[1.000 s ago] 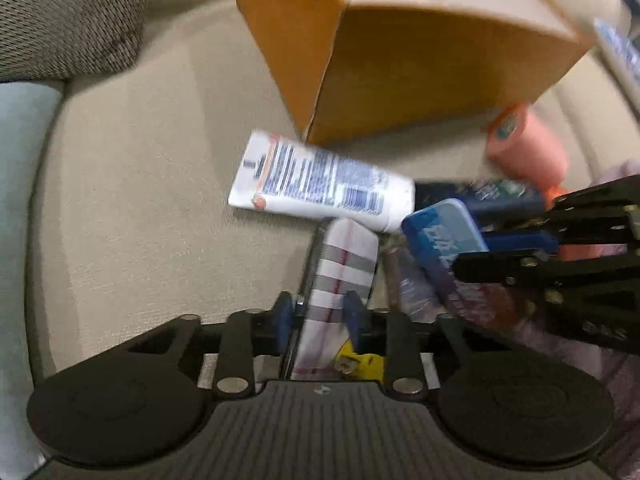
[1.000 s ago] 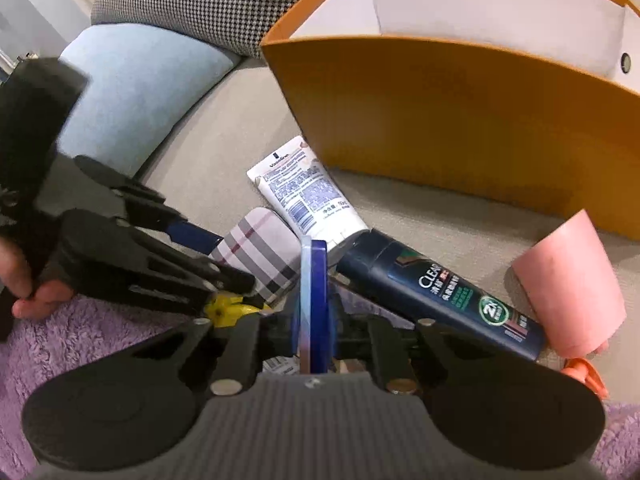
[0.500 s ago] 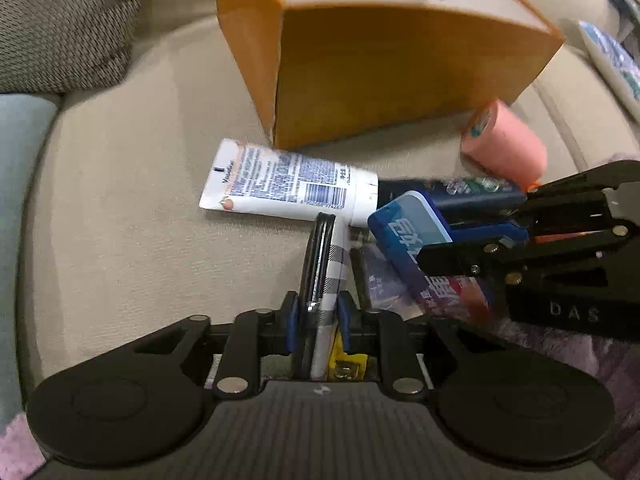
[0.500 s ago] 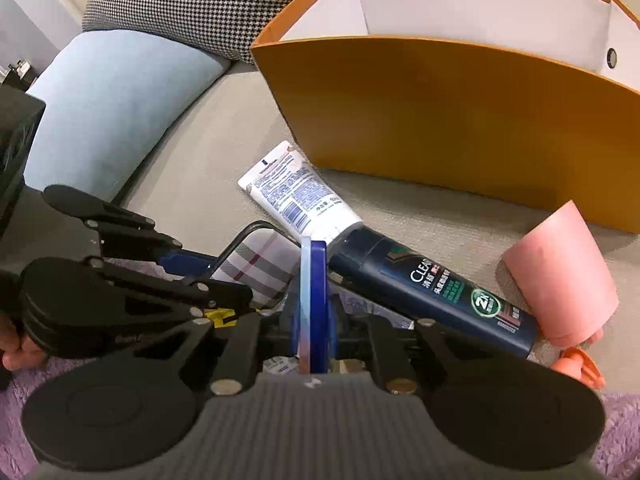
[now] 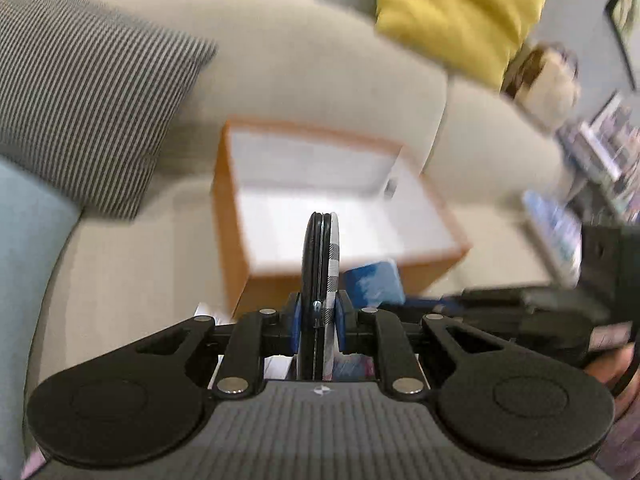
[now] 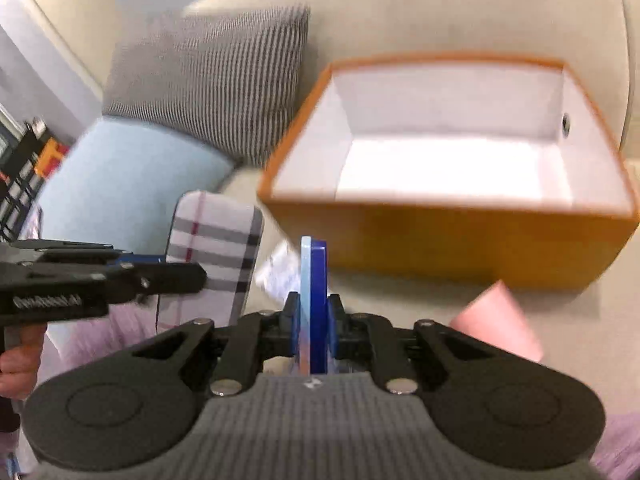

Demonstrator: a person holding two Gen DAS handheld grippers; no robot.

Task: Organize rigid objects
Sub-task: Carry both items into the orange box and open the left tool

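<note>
My left gripper [image 5: 318, 314] is shut on a flat plaid case [image 5: 326, 264], held edge-on in the air in front of the open orange box [image 5: 256, 184] with a white inside. The case also shows in the right wrist view [image 6: 216, 240], gripped by the left gripper [image 6: 176, 276]. My right gripper [image 6: 314, 316] is shut on a flat blue box [image 6: 316, 280], held edge-on and lifted, facing the orange box [image 6: 440, 236]. The blue box also shows in the left wrist view [image 5: 372, 282]. The orange box looks empty.
The box stands on a beige sofa [image 5: 120, 264]. A striped cushion [image 5: 80, 92] and a light blue cushion [image 6: 120, 176] lie to the left, a yellow cushion [image 5: 456, 12] behind. A pink cylinder [image 6: 496, 320] and a white tube [image 6: 276, 272] lie on the seat.
Both grippers have lifted off the seat with their objects and tilted up toward the orange box. Its open inside is in view now. The dark shampoo bottle has dropped out of sight.
</note>
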